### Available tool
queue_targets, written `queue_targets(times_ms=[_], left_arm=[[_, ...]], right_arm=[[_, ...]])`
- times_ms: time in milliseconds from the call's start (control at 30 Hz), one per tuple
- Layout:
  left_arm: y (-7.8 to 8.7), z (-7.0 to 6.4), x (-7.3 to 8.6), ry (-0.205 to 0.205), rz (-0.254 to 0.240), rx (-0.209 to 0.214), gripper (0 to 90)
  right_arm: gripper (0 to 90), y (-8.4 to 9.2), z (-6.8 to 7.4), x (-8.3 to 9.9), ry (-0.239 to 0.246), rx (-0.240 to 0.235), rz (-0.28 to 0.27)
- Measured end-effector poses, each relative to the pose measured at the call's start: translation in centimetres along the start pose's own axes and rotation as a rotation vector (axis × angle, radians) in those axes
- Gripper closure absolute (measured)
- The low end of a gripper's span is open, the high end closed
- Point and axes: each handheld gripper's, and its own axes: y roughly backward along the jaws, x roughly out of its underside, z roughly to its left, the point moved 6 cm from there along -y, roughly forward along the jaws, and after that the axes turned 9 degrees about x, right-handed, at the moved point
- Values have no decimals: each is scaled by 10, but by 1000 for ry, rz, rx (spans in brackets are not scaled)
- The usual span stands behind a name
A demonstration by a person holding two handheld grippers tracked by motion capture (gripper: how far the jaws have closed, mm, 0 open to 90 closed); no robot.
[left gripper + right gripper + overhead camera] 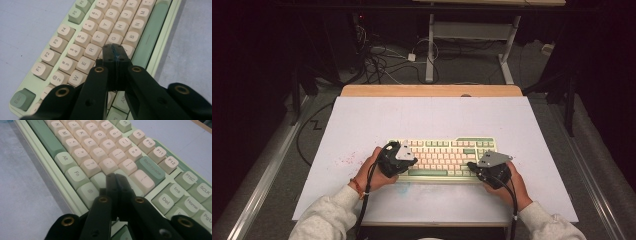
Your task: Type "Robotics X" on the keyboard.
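Note:
A cream and pale-green keyboard lies on the white mat near the table's front. My left gripper is shut, empty, and hovers over the keyboard's left half. In the left gripper view its joined tips sit above the keys just past the R and F region of the keyboard. My right gripper is shut as well, holding nothing, at the keyboard's lower right. In the right gripper view its closed tips are over the green keys beside the Fn key of the keyboard.
The white mat covers a wooden table whose far edge shows behind. Pink specks mark the mat left of the keyboard. Beyond the table, cables and a desk frame stand on the floor. Both forearms in light sleeves enter from the bottom.

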Motion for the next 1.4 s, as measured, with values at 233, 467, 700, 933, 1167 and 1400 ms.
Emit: queue_targets(times_ms=[233, 467, 700, 933, 1167, 1400], left_arm=[[2, 7, 5, 15, 3, -1, 877], [4, 12, 9, 29, 9, -11, 877], [4, 15, 12, 35, 13, -14, 877], [6, 11, 10, 20, 12, -12, 877], [6, 5, 9, 0, 17, -8, 877], [4, 5, 10, 2, 24, -5, 877]], right_arm=[[900, 0, 0, 0, 1, 0, -1], [900, 0, 0, 0, 0, 1, 0], [900, 0, 0, 0, 0, 0, -3], [900, 0, 0, 0, 1, 0, -3], [900, 0, 0, 0, 1, 0, -3], [900, 0, 0, 0, 0, 0, -4]])
